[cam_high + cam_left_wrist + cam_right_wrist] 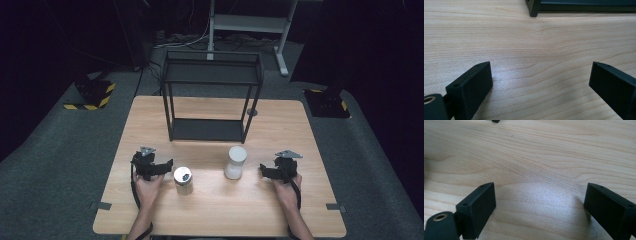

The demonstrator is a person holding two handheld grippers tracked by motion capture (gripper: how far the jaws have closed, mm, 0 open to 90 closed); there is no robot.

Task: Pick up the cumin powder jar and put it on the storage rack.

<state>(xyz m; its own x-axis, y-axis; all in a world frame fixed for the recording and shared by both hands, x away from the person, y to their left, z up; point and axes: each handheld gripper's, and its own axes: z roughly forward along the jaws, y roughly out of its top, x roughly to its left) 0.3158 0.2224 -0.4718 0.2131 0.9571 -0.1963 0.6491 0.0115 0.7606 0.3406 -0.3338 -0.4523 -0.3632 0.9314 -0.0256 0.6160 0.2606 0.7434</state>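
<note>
A silver can (183, 180) stands upright on the wooden table (220, 210), just right of my left gripper (150, 166). A white cylinder (235, 162) stands near the table's middle, left of my right gripper (279, 171). Both grippers rest low on the table, held by a person's hands. In the left gripper view my left gripper (540, 75) has its jaws wide apart over bare wood. The right gripper view shows my right gripper (539, 197) spread just as wide, with nothing between its jaws.
A black two-tier metal rack (211, 95) stands at the table's back middle; its foot (534, 8) shows at the top of the left gripper view. Grey carpet surrounds the table, with a desk frame (250, 25) behind.
</note>
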